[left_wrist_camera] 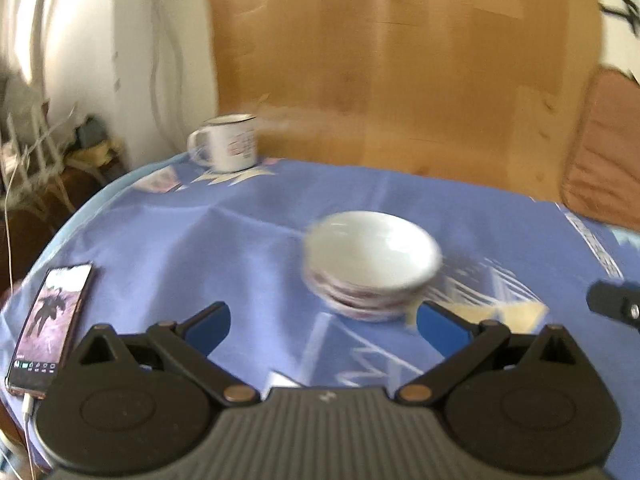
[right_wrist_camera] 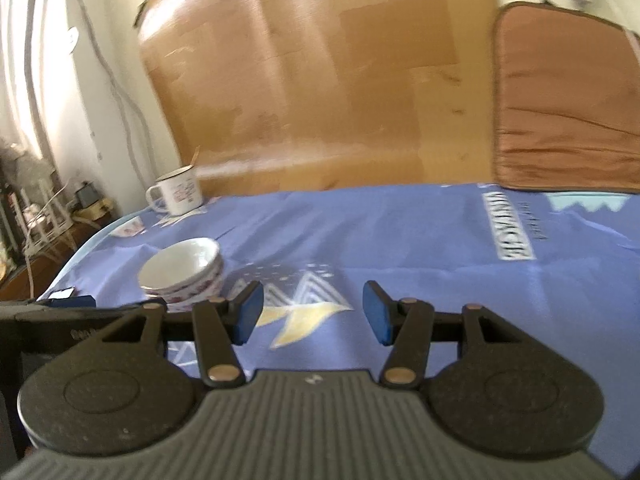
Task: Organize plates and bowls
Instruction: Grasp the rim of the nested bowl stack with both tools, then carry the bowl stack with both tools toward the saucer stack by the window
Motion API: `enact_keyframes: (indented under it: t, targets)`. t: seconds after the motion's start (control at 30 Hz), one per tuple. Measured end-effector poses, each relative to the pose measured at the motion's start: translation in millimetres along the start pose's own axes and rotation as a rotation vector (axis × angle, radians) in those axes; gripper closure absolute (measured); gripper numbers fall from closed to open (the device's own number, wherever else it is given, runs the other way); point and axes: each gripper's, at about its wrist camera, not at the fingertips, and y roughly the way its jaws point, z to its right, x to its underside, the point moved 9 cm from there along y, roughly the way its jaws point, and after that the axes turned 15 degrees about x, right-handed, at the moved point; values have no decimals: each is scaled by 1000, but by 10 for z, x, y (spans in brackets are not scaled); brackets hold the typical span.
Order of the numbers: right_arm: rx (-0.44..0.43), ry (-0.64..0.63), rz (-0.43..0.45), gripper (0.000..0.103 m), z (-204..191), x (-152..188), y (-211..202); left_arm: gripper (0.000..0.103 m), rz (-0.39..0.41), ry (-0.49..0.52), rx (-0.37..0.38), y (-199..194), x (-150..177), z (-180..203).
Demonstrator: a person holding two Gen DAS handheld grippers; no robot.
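The stack of bowls stands on the blue cloth that covers the counter, toward the counter's left edge and well short of its far edge. The stack appears to be several nested bowls, white inside with a patterned outer wall; the exact count cannot be read through the blur.

The left gripper has its fingers spread wide and empty, with the stack just ahead and slightly to one side. The right gripper has its fingers partly spread, holding nothing, over bare cloth near the counter's middle.

Hazards:
- A finger striking the stack's side could slide or tip the nested bowls, because they only rest in each other.
- The cloth is creased; a dragged finger could pull it and shift the stack.
- The phone at the near left edge and its cable lie close to the left gripper's path.
- The mug stands at the far left corner, near the edge.

Open room lies across the middle and right of the counter.
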Motion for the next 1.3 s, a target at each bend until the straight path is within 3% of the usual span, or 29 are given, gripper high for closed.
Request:
enact_keyframes:
  t: [0.07,0.2,0.37,0.43,0.47,0.6,0.77,0.83,0.97,1.13,1.3]
  targets:
    - [-28,-17,-15,46,-121,-46,62,0,5,-62,16,-17,-67,-237]
    - [-96,-46,-73,46,-354,-176,227,0,21,-203,128,-19,-237,-601]
    - [-170,-11,-223,46,-580,-318,540,1,17,-337,259,95,-409,-748]
    - [-188,11,-282,46,-652,-340,657,7,-34,-386,358,235,-441,-711]
    - [-193,16,-303,46,-680,-336,694,16,-59,-405,382,305,-439,-692]
    - [-194,-16,-360,47,-807,-301,815,39,-120,-380,401,492,-408,-599]
    - [-203,12,-453,54,-836,-223,977,46,-160,-385,446,608,-331,-516]
    - [-214,51,-495,59,-835,-169,1037,51,-178,-392,460,669,-299,-491]
    - [-242,124,-586,78,-841,0,1125,72,-234,-433,497,798,-148,-447]
    - [-251,161,-571,80,-773,-3,973,74,-225,-472,496,715,-106,-414]
    - [-248,178,-527,80,-558,-80,834,74,-235,-423,501,623,-138,-144]
